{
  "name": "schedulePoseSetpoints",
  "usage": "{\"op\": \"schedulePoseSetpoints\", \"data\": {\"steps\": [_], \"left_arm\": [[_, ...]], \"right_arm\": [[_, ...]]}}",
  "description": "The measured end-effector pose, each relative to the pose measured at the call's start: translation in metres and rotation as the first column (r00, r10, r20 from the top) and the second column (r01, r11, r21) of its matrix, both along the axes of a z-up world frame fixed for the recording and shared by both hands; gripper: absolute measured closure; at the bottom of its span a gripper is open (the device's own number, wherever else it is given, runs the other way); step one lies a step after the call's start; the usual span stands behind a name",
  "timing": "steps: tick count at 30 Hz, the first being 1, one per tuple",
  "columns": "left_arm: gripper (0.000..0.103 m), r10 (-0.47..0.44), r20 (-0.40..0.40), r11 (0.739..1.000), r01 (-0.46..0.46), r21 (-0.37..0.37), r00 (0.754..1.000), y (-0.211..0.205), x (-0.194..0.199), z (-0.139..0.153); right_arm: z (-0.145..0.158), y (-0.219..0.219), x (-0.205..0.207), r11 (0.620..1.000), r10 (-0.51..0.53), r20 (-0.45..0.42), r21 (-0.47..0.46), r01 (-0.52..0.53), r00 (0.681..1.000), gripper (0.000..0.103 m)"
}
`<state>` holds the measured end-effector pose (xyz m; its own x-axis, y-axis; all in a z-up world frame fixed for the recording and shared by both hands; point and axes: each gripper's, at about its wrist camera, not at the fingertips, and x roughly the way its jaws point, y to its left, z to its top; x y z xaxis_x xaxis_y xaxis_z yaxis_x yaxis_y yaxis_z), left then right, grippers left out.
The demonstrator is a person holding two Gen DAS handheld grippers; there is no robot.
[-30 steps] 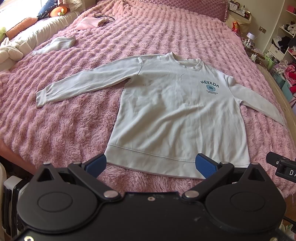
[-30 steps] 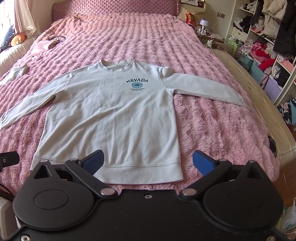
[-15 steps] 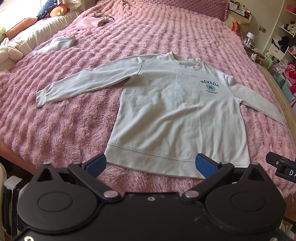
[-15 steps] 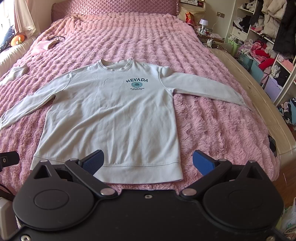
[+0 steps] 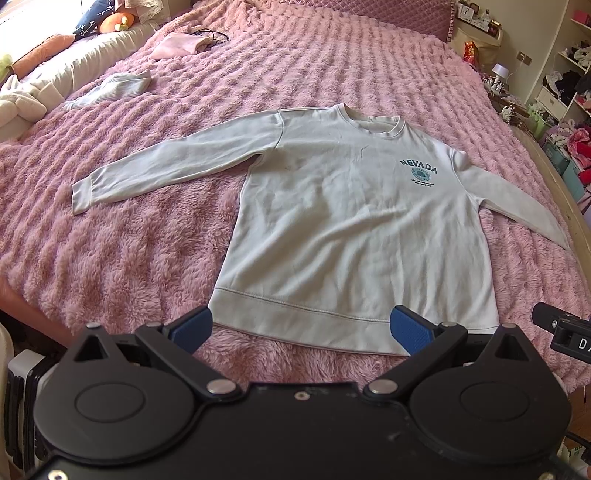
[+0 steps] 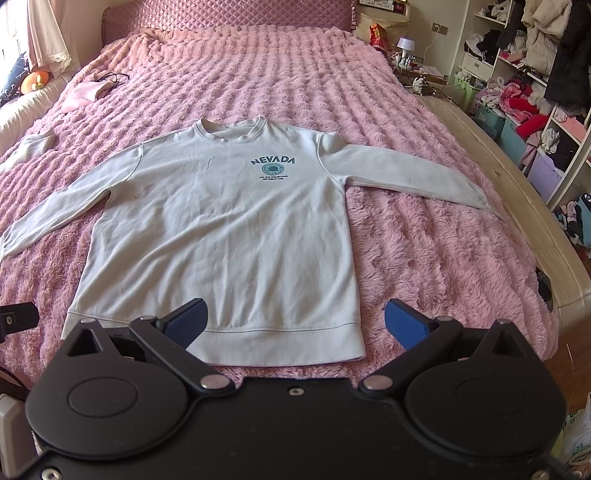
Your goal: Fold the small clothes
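A pale sweatshirt [image 5: 354, 229] lies flat and face up on the pink fuzzy blanket [image 5: 140, 258] of the bed, its long axis running from you toward the quilted headboard [image 6: 229, 14]: hem nearest you, collar pointing at the headboard, the dark "NEVADA" print [image 6: 272, 164] high on the chest. Both sleeves are spread outward and angled slightly back toward the hem, one to each side of the sweatshirt's body; the sleeve on your right ends close to the bed's edge.

Your left gripper [image 5: 301, 328] hangs just short of the hem, over the corner of the sweatshirt on your left, its blue fingertips [image 5: 192, 326] spread wide apart and closed on nothing; whether they brush the cloth cannot be told. Your right gripper [image 6: 293, 321] sits at the hem's other end, also wide open and empty, one blue fingertip [image 6: 186, 321] in front of the sweatshirt's body and the other in front of bare blanket beside the hem corner.

Beyond the sweatshirt's left sleeve, toward the headboard, a small pale folded garment [image 5: 114, 86] and a pink cloth [image 5: 177, 44] rest on the blanket, well apart from the sweatshirt. Shelves of clothes [image 6: 532, 85] stand past the right side of the bed.
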<state>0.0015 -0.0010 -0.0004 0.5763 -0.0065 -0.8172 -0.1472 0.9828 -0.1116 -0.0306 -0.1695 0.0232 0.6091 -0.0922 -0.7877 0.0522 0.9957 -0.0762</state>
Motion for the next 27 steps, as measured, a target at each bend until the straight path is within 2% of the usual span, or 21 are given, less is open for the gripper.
{"op": "schedulePoseSetpoints", "data": {"steps": [21,24,25,27], "left_arm": [[0.000,0.019,-0.016,1.000,-0.019,0.005,1.000,0.006,0.011,-0.010],[0.000,0.048,0.020,0.998,-0.049,0.027,0.999,0.021,0.019,-0.015],[0.000,0.065,0.039,0.998,-0.065,0.013,0.997,0.029,0.022,-0.018],[0.000,0.123,0.074,0.991,-0.118,-0.066,0.990,0.056,0.029,-0.025]], "right_arm": [[-0.004,0.000,0.007,1.000,0.000,-0.004,-0.017,0.000,1.000,0.000],[-0.007,-0.002,0.024,0.998,-0.007,0.026,-0.062,0.008,1.000,0.000],[-0.006,-0.001,0.029,0.998,0.000,0.050,-0.067,0.003,0.999,0.000],[-0.004,-0.004,0.042,0.998,0.012,0.129,-0.069,-0.003,0.992,0.000]]}}
